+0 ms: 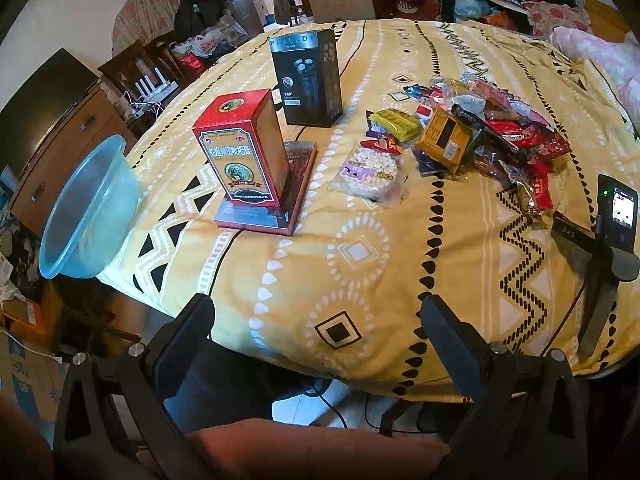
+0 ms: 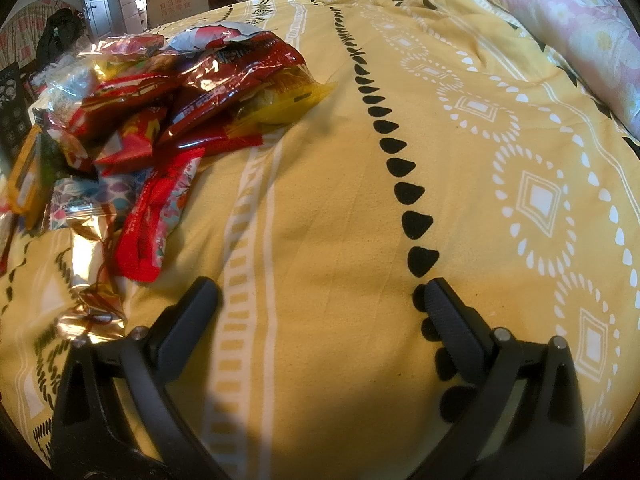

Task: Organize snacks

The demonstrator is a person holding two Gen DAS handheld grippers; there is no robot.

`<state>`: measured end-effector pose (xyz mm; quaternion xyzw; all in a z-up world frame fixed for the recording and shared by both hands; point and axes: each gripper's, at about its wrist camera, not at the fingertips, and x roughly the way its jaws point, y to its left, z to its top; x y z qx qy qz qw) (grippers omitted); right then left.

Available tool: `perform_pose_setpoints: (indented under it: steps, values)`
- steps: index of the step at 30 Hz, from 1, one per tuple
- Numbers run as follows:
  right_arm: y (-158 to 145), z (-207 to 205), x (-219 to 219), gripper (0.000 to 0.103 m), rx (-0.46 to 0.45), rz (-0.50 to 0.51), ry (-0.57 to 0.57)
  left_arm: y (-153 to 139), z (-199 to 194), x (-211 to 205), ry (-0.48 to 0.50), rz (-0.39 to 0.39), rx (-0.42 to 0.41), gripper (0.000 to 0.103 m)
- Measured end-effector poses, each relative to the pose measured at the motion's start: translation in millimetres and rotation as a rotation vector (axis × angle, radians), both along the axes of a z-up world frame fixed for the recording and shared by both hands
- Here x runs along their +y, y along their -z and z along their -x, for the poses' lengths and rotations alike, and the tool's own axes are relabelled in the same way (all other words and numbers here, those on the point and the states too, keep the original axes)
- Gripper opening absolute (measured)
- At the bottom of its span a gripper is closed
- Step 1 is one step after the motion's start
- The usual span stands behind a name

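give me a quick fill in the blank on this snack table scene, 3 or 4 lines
1. The tall red carton stands upright on a flat ____ box.
2. The translucent blue plastic bowl sits at the table's ____ edge in the left wrist view.
3. Both the left gripper and the right gripper are ____, holding nothing.
4. The black shaver box stands ____ on the yellow patterned cloth.

Missing words: red; left; open; upright
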<state>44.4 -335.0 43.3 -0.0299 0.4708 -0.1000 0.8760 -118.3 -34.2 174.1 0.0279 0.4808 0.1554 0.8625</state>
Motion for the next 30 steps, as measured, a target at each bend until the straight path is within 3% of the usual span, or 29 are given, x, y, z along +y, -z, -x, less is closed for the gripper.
perform_pose_setpoints:
  steps: [20, 30]
  values:
    - [0, 0, 0, 0.103, 0.000, 0.000, 0.000, 6, -1, -1, -0.011, -0.020, 0.007, 0.103]
    - [0, 0, 0, 0.103, 0.000, 0.000, 0.000, 11, -1, -6, -0.015, -0.082, -0.016, 0.103]
